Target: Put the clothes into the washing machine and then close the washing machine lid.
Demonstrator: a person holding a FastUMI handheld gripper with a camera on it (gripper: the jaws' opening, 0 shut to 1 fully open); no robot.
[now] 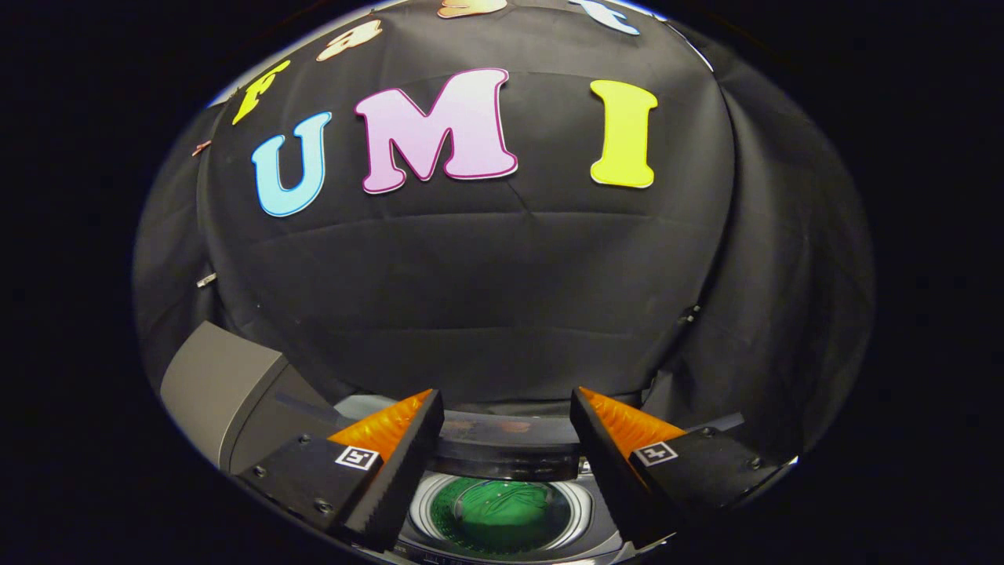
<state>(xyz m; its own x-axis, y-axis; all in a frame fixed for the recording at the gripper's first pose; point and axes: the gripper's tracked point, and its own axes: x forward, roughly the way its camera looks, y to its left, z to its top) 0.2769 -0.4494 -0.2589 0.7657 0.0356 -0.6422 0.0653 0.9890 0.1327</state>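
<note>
Below, the empty, wide-open gripper brackets the washing machine, its raised lid beyond green clothes.

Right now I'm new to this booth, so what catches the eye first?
The green cloth lying in the washer's drum, seen between the open fingers of the gripper. Just beyond them the dark lid stands raised across the opening. A grey box sits beside the washer, against the black wall.

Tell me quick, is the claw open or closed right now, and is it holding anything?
Claw: open and empty, fingers spread apart above the grey top-loading washing machine's round tub, where a green cloth already lies.
</note>
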